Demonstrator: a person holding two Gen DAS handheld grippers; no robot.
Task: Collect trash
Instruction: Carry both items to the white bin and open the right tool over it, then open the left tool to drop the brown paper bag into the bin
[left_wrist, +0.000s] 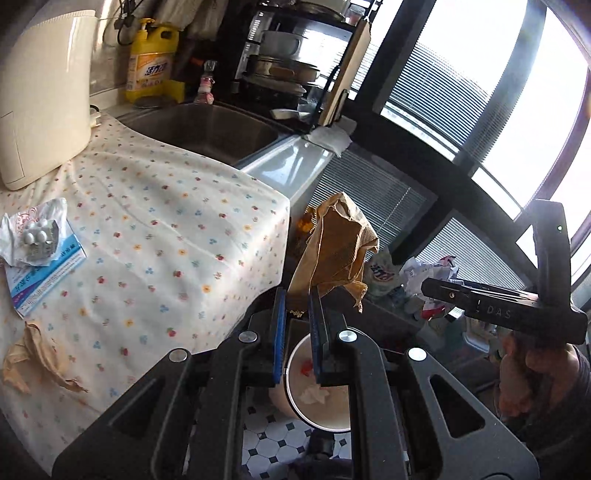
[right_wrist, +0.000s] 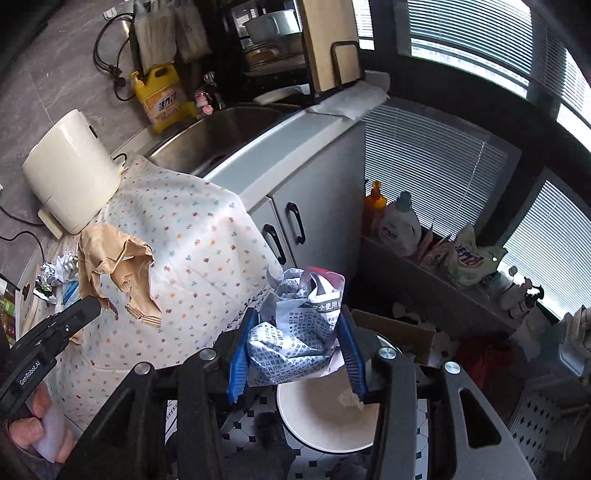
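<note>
My left gripper (left_wrist: 296, 295) is shut on a crumpled brown paper bag (left_wrist: 338, 243), held off the counter's edge above a white bin (left_wrist: 317, 402) on the floor. My right gripper (right_wrist: 295, 325) is shut on a crumpled printed paper leaflet (right_wrist: 295, 325), held above the same white bin (right_wrist: 325, 413). The bin holds a few scraps of paper. Another torn brown paper (left_wrist: 37, 358) lies on the flowered cloth (left_wrist: 159, 236); it also shows in the right wrist view (right_wrist: 114, 269). A pill blister on a leaflet (left_wrist: 40, 251) lies on the cloth at the left.
A white kettle-like appliance (left_wrist: 40, 96) stands at the back left. A steel sink (left_wrist: 207, 129), a yellow detergent bottle (left_wrist: 151, 62) and a dish rack (left_wrist: 288, 62) lie beyond. Bottles (right_wrist: 399, 225) line a low ledge by the blinds. The floor is tiled.
</note>
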